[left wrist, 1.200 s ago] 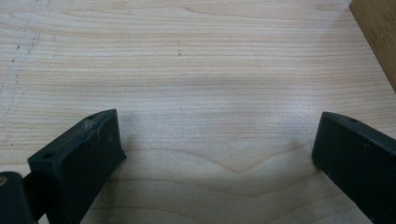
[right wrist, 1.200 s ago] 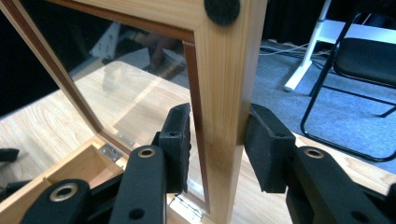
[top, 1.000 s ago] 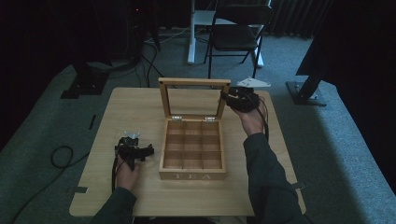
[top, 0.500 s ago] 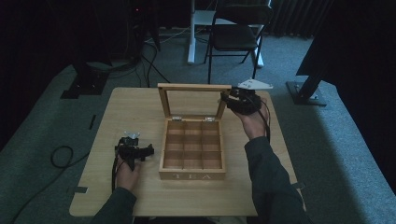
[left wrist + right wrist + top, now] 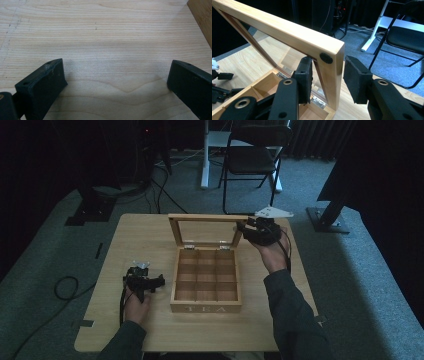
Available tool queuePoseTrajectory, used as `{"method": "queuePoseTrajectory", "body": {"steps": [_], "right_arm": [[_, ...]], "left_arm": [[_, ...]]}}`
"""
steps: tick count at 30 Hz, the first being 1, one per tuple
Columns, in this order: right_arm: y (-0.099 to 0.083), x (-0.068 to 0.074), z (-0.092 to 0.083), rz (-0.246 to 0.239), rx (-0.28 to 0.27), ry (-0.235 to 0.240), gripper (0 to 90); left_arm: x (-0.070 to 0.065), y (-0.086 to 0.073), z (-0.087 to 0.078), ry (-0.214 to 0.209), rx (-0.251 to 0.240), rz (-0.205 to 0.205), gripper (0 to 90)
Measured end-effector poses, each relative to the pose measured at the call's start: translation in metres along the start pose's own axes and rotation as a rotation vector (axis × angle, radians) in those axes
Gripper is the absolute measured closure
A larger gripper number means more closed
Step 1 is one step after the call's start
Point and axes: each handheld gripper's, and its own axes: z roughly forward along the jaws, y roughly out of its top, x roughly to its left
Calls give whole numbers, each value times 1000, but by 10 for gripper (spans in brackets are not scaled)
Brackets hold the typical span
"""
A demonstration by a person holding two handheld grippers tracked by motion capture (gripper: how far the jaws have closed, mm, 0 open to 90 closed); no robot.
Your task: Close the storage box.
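The wooden tea box sits in the middle of the table, and its glass-paned lid already stands upright on its hinges at the far edge, so the opening itself looks done. All nine compartments lie bare; nothing is inside them as far as the high view shows.

The right tongs are at the lid's right front corner. In the right gripper view the frame stands between the two jaws, the left pad close against the inner face and the right pad with a visible gap to the outer edge (a small black bumper dot marks that corner). The jaws have just been opening, with the lid frame between them, so the grip reads as being let go rather than held: spread slightly, not pinching.

The left tongs rest on the table just left of the box, jaws spread wide with only bare wood grain between them and the box's side at the upper right of the left gripper view.

What seems left: the right hand has to clear the lid, which should stay up unaided if it leans past vertical (I can't tell that from here). Whether filling the compartments follows is not shown.
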Motion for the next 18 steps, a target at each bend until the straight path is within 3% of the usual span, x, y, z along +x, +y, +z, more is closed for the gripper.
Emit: {"method": "queuePoseTrajectory", "body": {"steps": [18], "right_arm": [[-9,8,-11,11,29,7,527]], "left_arm": [[0,0,0,-1,1,-1,16]]}}
